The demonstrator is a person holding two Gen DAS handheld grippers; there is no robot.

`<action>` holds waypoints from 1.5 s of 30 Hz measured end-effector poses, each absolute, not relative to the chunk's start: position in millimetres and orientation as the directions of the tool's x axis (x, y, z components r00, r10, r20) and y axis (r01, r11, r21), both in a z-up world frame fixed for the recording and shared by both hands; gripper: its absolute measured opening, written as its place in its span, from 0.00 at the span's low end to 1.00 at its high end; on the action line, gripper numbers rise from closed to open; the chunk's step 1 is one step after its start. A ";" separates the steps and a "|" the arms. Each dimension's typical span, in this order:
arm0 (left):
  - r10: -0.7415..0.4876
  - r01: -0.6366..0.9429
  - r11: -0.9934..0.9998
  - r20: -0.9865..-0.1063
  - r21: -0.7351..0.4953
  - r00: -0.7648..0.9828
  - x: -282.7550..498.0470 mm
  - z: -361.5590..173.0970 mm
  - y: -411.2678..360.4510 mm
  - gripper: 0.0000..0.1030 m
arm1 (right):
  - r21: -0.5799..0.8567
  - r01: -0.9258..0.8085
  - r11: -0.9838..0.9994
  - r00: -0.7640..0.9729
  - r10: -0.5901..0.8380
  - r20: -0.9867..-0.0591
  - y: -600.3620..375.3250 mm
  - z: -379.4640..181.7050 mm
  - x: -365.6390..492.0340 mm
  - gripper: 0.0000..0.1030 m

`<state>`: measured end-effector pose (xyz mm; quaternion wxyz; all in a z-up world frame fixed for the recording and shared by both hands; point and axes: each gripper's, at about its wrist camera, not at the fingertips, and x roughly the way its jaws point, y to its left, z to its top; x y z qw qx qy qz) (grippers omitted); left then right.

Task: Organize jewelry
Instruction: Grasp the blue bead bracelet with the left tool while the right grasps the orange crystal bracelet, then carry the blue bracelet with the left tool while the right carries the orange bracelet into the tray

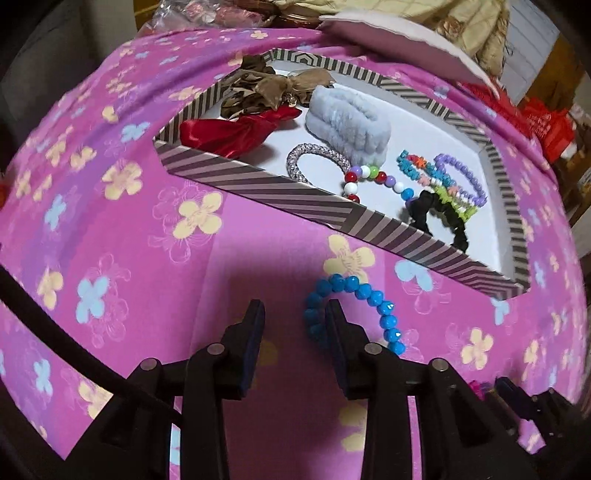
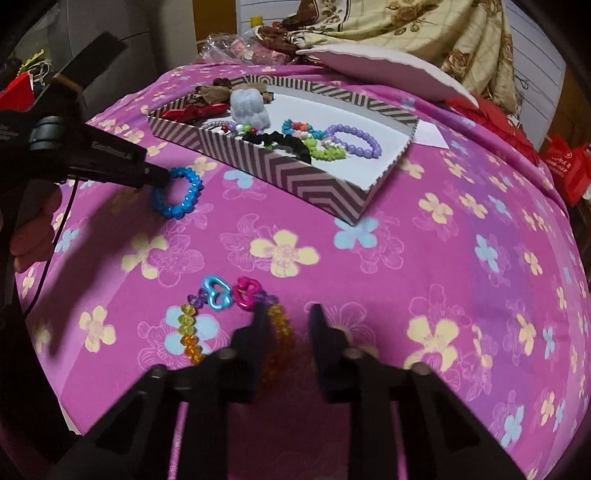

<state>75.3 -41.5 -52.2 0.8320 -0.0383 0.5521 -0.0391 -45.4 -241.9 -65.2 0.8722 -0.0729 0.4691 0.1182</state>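
Observation:
A blue bead bracelet (image 1: 369,295) lies on the pink flowered cloth just before the striped box (image 1: 258,184). My left gripper (image 1: 295,314) is open, its right finger inside the bracelet's ring; it also shows in the right wrist view (image 2: 162,179) at the blue bracelet (image 2: 184,195). My right gripper (image 2: 286,314) is open above a multicoloured bead bracelet with heart charms (image 2: 218,295), its left finger over the orange beads. The striped box (image 2: 317,188) holds bead bracelets, scrunchies and a grey fluffy band.
A pink-white pillow (image 2: 388,70) and a floral blanket (image 2: 424,26) lie behind the box. Red bags (image 2: 565,162) stand at the right. A white paper (image 2: 432,134) lies beside the box.

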 end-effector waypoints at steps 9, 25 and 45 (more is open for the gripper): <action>-0.179 0.075 0.984 -0.903 -0.162 0.391 78.4 -49.6 -36.5 0.21 | 0.052 -0.271 0.961 0.556 0.200 -0.807 -245.0 -49.5 -50.3 0.09; -0.239 0.146 0.971 -0.838 -0.191 0.491 58.2 26.2 -38.8 0.21 | 0.008 -0.299 0.954 0.645 0.209 -0.735 -238.4 21.1 -44.8 0.09; -0.193 0.186 0.977 -0.818 -0.107 0.542 74.5 55.7 -69.5 0.21 | -0.046 -0.276 0.960 0.683 0.162 -0.712 -247.5 55.8 -1.5 0.09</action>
